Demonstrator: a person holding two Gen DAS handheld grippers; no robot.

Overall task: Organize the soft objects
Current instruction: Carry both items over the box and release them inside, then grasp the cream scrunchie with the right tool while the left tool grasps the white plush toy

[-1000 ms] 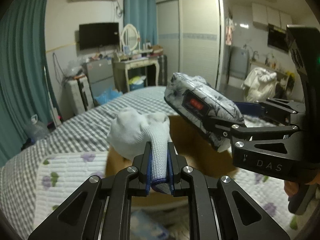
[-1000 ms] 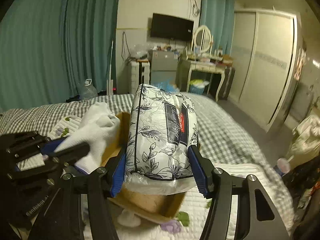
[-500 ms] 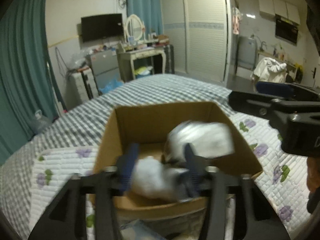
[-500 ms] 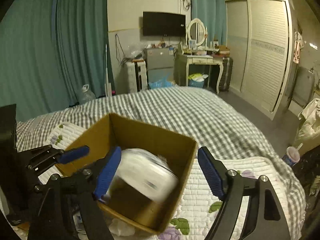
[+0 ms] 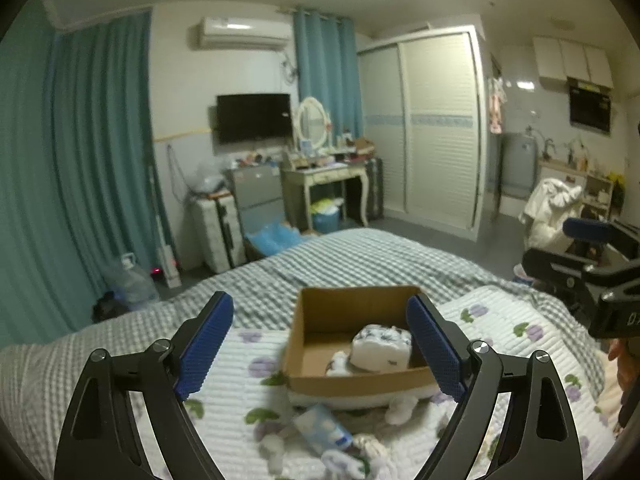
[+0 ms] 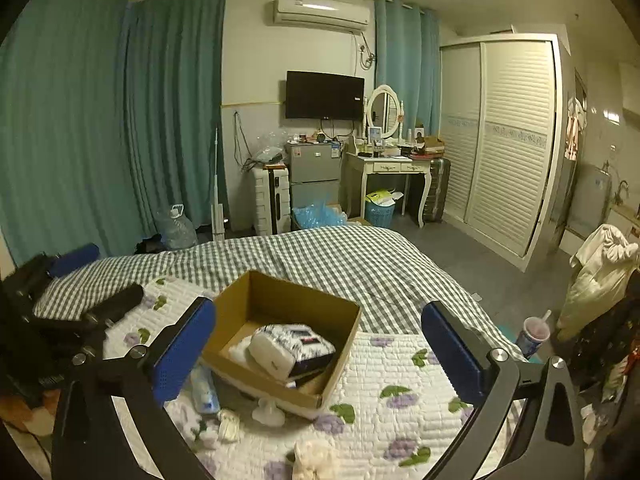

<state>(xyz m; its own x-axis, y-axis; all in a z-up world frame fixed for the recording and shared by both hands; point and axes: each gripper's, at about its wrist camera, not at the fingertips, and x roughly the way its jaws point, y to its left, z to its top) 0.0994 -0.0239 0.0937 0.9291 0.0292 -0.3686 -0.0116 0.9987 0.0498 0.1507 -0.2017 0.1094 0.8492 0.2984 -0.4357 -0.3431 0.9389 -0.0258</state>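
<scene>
- We saw the left gripper [image 5: 320, 344] opening, nothing between its jaws; the cardboard box [image 5: 352, 376] on the bed [image 5: 360, 256] lay ahead at 12 o'clock, holding the floral tissue pack [image 5: 382, 344] and a white sock [image 5: 338, 360].
- We saw the right gripper [image 6: 318, 344] opening and empty too, the box at 11 o'clock.
- Only the right view showed us a cup [image 6: 534, 334] at 3 o'clock.

An open brown cardboard box [image 6: 280, 336] sits on the quilted bedspread. Inside it, a floral-printed tissue pack [image 6: 290, 348] lies on its side beside a white sock [image 5: 338, 360]. More small white soft items [image 5: 400, 410] lie scattered just outside the box.
</scene>
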